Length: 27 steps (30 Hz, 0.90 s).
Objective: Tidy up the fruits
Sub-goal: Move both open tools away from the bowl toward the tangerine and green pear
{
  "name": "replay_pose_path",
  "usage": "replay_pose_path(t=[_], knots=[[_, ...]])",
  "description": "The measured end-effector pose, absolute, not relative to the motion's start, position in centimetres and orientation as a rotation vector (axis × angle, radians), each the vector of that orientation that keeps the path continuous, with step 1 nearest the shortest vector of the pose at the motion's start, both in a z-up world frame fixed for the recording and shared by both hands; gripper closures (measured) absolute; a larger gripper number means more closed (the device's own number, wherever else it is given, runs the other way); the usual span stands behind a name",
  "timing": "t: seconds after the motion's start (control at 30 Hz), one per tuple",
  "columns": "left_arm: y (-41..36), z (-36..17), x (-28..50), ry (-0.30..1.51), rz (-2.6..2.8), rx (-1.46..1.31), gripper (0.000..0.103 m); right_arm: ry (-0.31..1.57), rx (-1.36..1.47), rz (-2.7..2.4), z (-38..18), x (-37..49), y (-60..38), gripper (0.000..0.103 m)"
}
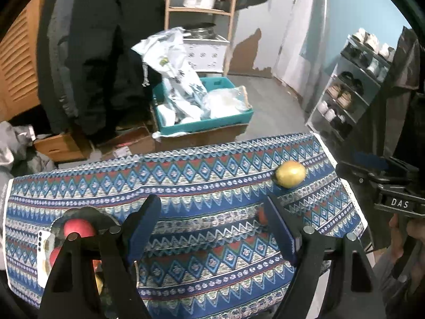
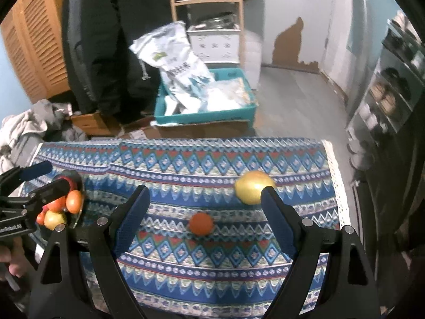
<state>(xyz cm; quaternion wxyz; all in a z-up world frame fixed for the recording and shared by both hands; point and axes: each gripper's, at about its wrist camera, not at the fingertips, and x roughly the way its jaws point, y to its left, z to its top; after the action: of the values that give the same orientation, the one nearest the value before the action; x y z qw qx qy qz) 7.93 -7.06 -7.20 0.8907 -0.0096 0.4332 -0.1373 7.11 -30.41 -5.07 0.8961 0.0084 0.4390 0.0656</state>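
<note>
Home entry/storage rm: shoe rack (image 1: 353,85), hung coats (image 1: 101,53), wood shelf w/ pots (image 2: 209,0), floor boxes (image 2: 204,98)

Wide bare stretch of patterned tablecloth (image 2: 212,271) in front, nothing standing on it. Ahead, a small orange fruit (image 2: 201,223) sits in the middle and a yellow fruit (image 2: 252,190) near the right edge, apart. The heaped fruit bowl (image 2: 77,186) crowds the left.
</note>
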Motion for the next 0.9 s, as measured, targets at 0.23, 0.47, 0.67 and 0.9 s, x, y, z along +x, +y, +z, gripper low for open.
replay_pose_path(t=[0.23,0.47,0.67,0.9], knots=[[-9.6,-8.0,8.9,0.922,-0.311,0.023,0.022,0.933,0.076,0.107,-6.4,7.8,-33.0,0.019],[-11.5,-8.7,10.3,0.951,-0.341,0.066,0.022,0.984,0.082,0.113,-7.7,9.3,-34.3,0.019],[-12.0,-9.5,12.8,0.993,-0.361,0.062,0.022,1.059,0.081,0.137,-9.6,11.7,-35.2,0.019],[-11.7,-11.4,16.3,1.053,-0.361,0.045,0.022,1.169,0.021,0.154,-12.3,15.8,-35.8,0.019]])
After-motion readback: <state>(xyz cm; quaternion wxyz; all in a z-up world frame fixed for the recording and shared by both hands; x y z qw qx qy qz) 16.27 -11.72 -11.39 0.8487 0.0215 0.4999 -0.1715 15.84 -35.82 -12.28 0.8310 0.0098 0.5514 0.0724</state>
